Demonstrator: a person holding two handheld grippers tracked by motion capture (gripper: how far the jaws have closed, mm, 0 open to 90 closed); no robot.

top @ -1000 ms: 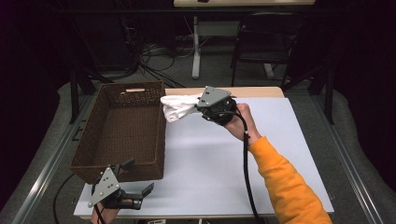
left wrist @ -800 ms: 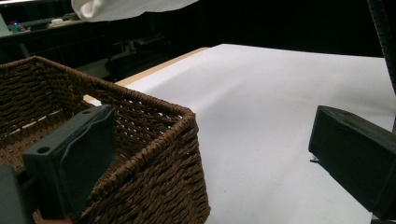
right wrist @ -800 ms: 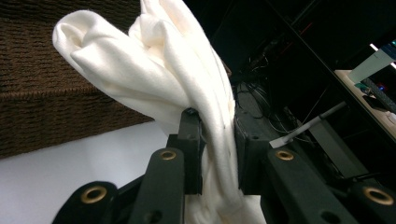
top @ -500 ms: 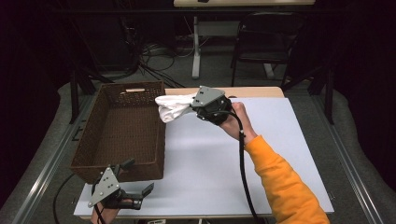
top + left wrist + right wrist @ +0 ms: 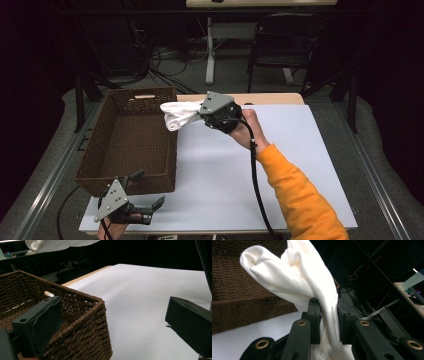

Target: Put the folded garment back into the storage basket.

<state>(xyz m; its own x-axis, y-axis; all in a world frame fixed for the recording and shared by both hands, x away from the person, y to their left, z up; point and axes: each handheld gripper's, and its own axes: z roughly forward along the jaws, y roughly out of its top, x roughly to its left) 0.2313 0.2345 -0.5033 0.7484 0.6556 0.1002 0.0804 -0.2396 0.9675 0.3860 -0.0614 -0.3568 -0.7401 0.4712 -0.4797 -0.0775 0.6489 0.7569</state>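
A white cloth (image 5: 178, 114) hangs bunched in the air at the right rim of the brown wicker basket (image 5: 131, 141), and my right gripper (image 5: 199, 114) is shut on it. In the right gripper view the cloth (image 5: 294, 275) is pinched between the two black jaws and folds upward in front of the basket's wall (image 5: 242, 287). My left gripper (image 5: 148, 192) rests low at the table's front left corner, open, with nothing between its jaws. Its own view looks past the basket's near corner (image 5: 82, 315) with the cloth's edge (image 5: 57, 244) at the top.
The white table top (image 5: 250, 170) stretches right of the basket. An orange sleeve (image 5: 300, 200) and a black cable (image 5: 257, 185) cross it from the bottom. A dark chair (image 5: 285, 45) and a table leg (image 5: 210, 50) stand beyond the far edge.
My right gripper has carried the white cloth to the left, from over the table's back edge to the basket's right rim. The left gripper has stayed put.
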